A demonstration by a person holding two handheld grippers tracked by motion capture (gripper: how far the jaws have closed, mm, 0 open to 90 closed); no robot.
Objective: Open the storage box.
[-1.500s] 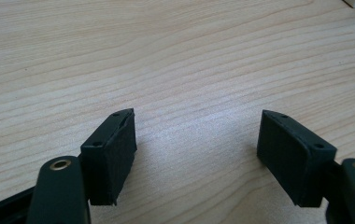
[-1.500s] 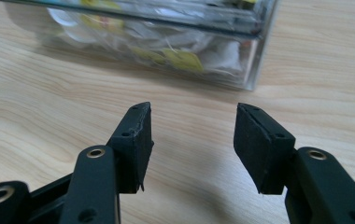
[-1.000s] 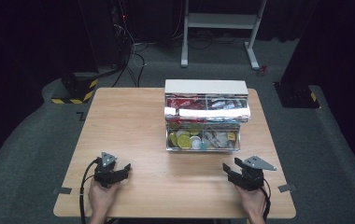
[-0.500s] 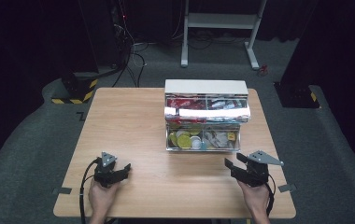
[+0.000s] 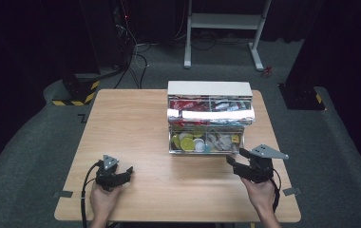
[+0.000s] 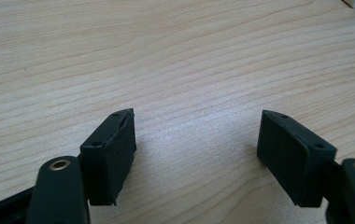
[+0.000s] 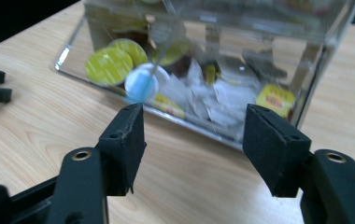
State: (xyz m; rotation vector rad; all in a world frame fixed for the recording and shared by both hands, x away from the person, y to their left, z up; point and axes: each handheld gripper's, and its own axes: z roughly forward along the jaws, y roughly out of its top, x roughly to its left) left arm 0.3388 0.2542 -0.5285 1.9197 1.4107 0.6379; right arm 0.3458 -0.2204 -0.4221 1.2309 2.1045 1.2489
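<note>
1. the clear organiser box point(image 5: 210, 121) stands right of centre in the high view, on the far half of the counter point(image 5: 131, 123); its white lid sits on top and its lower front is see-through.
2. in the right gripper view its bottom compartments hold small round pods point(image 7: 109, 65) with yellow-green and blue foil tops, beside loose sachets point(image 7: 222, 100).
3. the right gripper point(image 5: 235, 163) sits at the lower right of the high view, close to the box's front corner; its jaws stand apart and have just been opening, with nothing between them.
4. the left gripper point(image 5: 127, 172) rests at the lower left, well apart from the box, jaws spread over bare wood.
5. the box looks rigid, smooth and likely slippery, so pads would hold better on an edge or lip than on a flat wall.
6. the pods look light and thin-walled; a gentle squeeze across the rim seems safest, since the foil could dent or tear.
7. the sachets look soft and flat, best pinched at a corner.
</note>
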